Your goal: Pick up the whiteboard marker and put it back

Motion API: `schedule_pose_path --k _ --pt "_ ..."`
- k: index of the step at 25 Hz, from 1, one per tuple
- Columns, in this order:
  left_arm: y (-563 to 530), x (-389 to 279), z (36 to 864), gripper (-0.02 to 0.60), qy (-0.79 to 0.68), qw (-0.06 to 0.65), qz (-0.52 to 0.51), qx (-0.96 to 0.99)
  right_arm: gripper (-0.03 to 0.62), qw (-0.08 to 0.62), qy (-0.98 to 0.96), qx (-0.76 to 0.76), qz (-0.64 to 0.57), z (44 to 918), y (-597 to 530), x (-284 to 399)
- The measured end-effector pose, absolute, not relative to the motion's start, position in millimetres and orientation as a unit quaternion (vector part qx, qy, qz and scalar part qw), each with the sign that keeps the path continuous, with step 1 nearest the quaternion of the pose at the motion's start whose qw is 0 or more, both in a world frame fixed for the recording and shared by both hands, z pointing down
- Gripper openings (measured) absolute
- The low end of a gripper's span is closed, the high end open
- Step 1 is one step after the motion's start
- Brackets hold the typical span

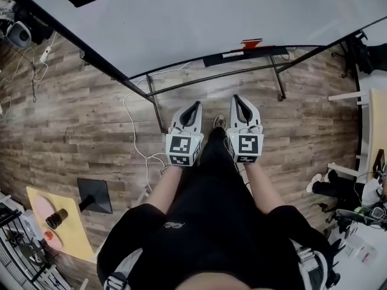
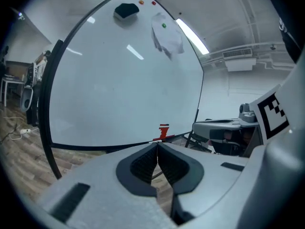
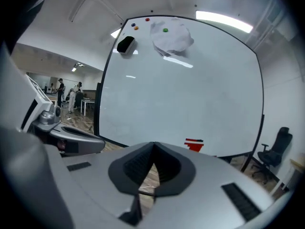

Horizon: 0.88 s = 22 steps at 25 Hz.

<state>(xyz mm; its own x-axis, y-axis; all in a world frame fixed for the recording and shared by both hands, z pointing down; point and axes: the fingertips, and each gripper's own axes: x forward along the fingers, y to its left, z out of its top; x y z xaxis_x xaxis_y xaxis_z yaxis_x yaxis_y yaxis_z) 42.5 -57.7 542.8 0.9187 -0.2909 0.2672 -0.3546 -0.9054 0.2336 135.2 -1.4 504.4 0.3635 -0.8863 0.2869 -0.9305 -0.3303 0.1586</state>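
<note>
Spotter: Fingers [image 2: 142, 165] of the left gripper [image 2: 157, 146] first. How do they stand?

Scribe: Clenched, pad against pad at the tips, with nothing between them. Floorboards show through the gap lower down.

Spotter: What lies past those tips?

Scribe: The whiteboard [image 2: 119, 89], straight ahead and well apart. High above the tips an eraser [image 2: 126, 10] sticks to it, with a pale crumpled sheet [image 2: 167, 32] just right of that.

Spotter: And the marker?

Scribe: It is in neither grip. A small red thing [image 2: 163, 131] sits on the board's ledge [image 1: 242, 57], just above the left tips in that gripper's view and a touch to their right. It is too small to say whether it is the marker.

Spotter: Now the right gripper [image 3: 153, 146].

Scribe: It is clenched too, and empty. The red thing shows up and to the right of its tips. An office chair [image 3: 272, 151] stands far off to the right of them.

Spotter: From the head view?

Scribe: The two grippers are side by side, near each other but apart, both aimed at the foot of the board. A white cable [image 1: 136, 132] trails over the floor to the left of the left fingers. The ledge lies well beyond both pairs of tips, and the red thing is beyond the right tips, slightly to their right.
</note>
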Motion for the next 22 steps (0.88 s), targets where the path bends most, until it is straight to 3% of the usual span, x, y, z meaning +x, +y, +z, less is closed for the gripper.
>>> schedule_pose_path --k 8,22 --pt "-29 23 510 0.008 -0.147 0.118 0.091 0.978 0.003 0.152 -0.562 0.811 0.058 481 28 97" --pt "14 86 429 0.008 -0.145 0.070 0.030 0.987 0.003 0.090 -0.536 0.839 -0.012 398 83 158"
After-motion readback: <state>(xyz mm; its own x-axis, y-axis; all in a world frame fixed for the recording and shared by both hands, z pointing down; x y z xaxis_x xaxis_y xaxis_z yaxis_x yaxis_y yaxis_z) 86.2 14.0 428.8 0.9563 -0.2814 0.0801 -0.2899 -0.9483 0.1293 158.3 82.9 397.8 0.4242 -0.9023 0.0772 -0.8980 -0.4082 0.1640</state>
